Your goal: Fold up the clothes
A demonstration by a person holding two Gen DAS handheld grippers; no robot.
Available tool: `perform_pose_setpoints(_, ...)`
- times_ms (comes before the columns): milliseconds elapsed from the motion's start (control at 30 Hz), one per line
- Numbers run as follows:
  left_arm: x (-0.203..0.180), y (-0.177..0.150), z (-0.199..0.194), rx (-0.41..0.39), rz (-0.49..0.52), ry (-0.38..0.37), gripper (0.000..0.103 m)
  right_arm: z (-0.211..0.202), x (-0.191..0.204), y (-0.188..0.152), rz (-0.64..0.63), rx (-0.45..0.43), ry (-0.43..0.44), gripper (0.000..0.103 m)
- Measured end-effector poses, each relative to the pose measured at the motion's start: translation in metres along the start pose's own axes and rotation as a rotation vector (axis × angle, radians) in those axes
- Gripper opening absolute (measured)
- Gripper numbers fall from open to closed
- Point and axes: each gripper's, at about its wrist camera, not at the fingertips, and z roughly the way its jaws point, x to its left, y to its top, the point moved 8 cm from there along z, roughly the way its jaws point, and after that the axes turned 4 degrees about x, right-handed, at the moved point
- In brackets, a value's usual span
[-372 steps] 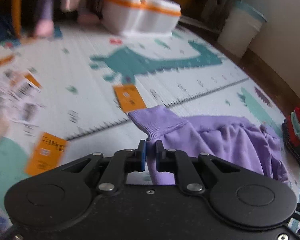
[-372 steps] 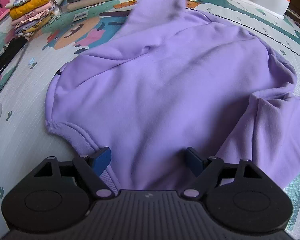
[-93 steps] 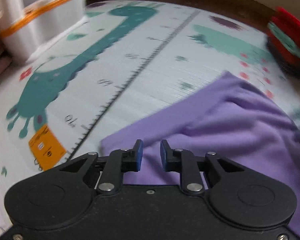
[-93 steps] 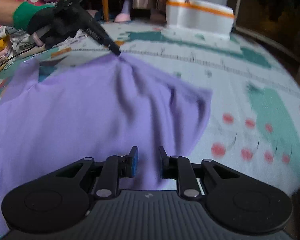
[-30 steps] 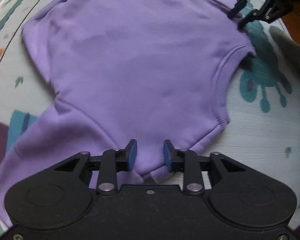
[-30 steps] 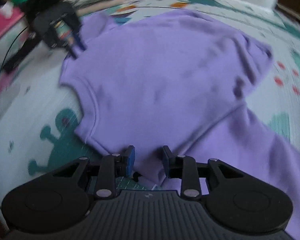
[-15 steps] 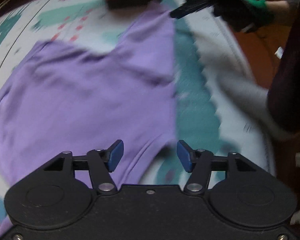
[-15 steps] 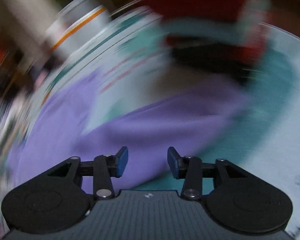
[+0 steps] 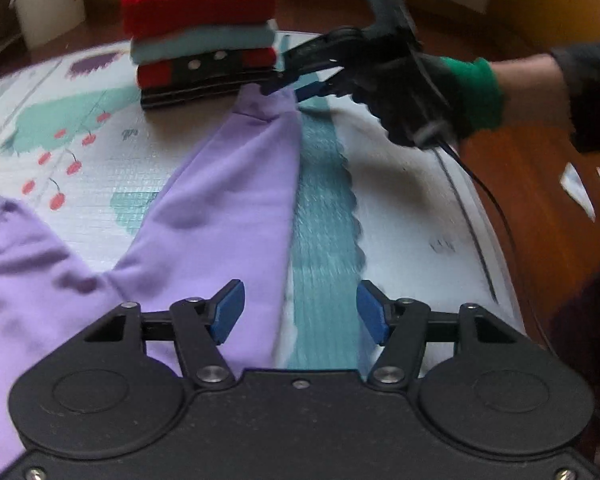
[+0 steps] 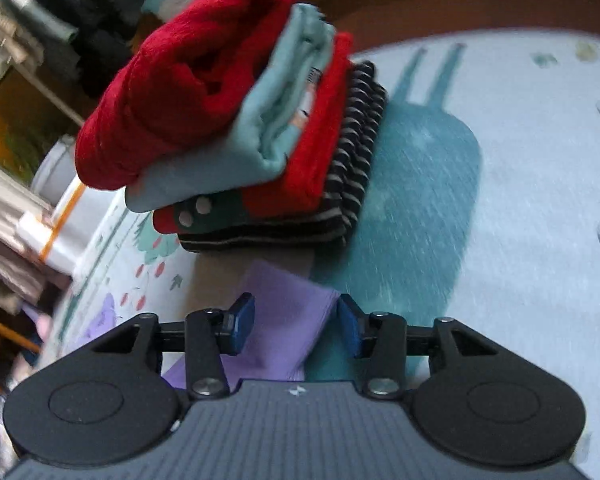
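A purple sweatshirt (image 9: 228,200) lies flat on the play mat, one sleeve reaching up to its cuff (image 9: 266,106). My left gripper (image 9: 300,314) is open low over the sleeve's right edge, its left fingertip above the fabric. A gloved hand holds my right gripper (image 9: 294,86) at the cuff. In the right wrist view the right gripper (image 10: 296,324) is open, with the purple cuff (image 10: 284,308) lying between its fingers, untouched by the pads as far as I can see.
A stack of folded clothes (image 9: 200,36), red on top, stands just beyond the cuff, also close ahead as the stack (image 10: 228,120). Wooden floor (image 9: 540,200) borders the play mat (image 9: 400,208) on the right. A white bucket (image 9: 44,8) stands far left.
Both grippers have left the sweatshirt's hem and opened wider. The right one swung over to the sleeve cuff by the folded stack. The left view now looks along the sleeve.
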Motion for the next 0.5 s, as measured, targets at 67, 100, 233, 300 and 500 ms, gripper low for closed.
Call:
perform_pose_setpoints(67, 0.008, 0.006, 0.018, -0.011, -0.042, 0.007, 0.061, 0.005, 0.006, 0.004, -0.095, 0.001, -0.022, 0.048)
perform_pose_setpoints(100, 0.012, 0.009, 0.027, -0.016, -0.063, 0.011, 0.061, 0.007, 0.012, 0.003, -0.172, 0.01, -0.045, 0.052)
perform_pose_setpoints(233, 0.02, 0.001, 0.05, 0.016, -0.168, 0.01, 0.061, 0.006, 0.037, -0.011, -0.618, 0.007, -0.208, 0.043)
perform_pose_setpoints(300, 0.02, -0.003, 0.056, 0.022, -0.182, 0.015, 0.064, -0.02, 0.053, -0.015, -0.725, -0.081, -0.215, 0.041)
perform_pose_setpoints(500, 0.012, -0.005, 0.057, 0.029, -0.159, 0.023, 0.072, 0.012, 0.083, -0.05, -0.891, 0.127, -0.101, 0.031)
